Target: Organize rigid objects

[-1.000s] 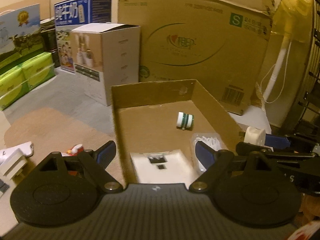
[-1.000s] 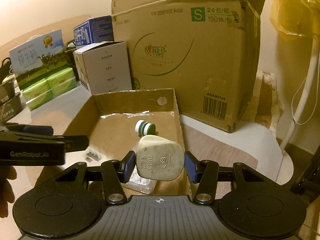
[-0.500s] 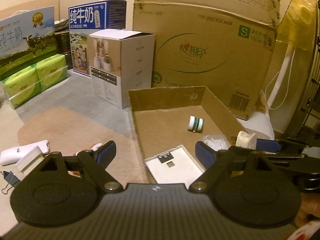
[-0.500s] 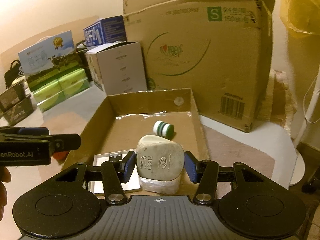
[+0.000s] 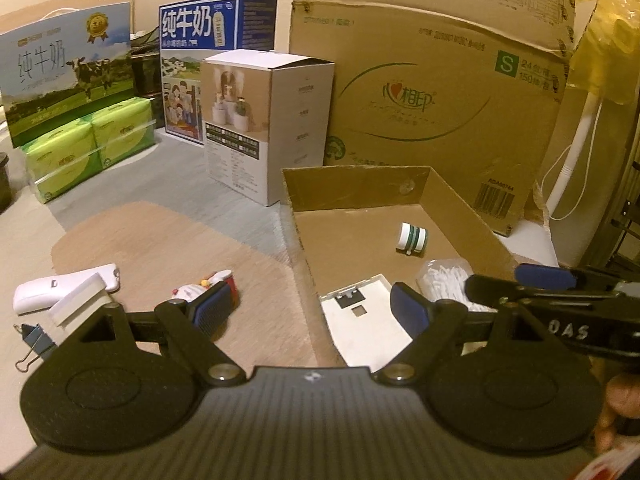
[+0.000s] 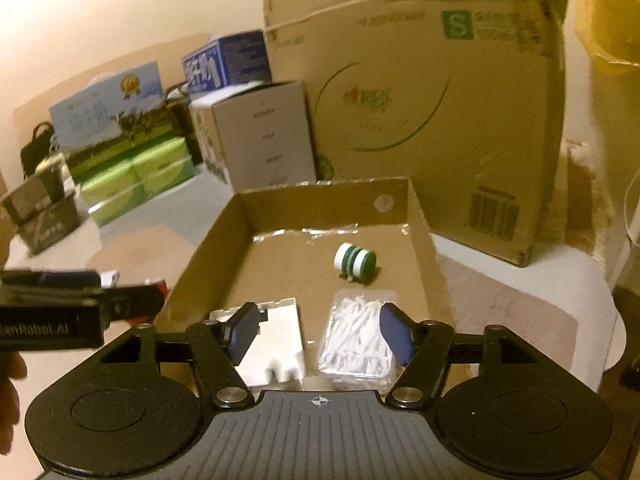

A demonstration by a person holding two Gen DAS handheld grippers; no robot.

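Plug, the grey one the right gripper (image 6: 316, 330) held a second ago, shows in neither view now; those jaws are opening with nothing between them, above the tray's (image 6: 208, 244) near edge. Left gripper (image 5: 308, 306) stands open and empty over the tray's left wall. Swab packet (image 6: 356, 336) is partly hidden behind a finger; the spool (image 6: 355, 261) lies mid-tray.

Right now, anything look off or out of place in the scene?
The big carton behind the tray is battered: its top edge is creased and its right corner torn. Several items still lie loose on the mat left of the tray, including a binder clip.
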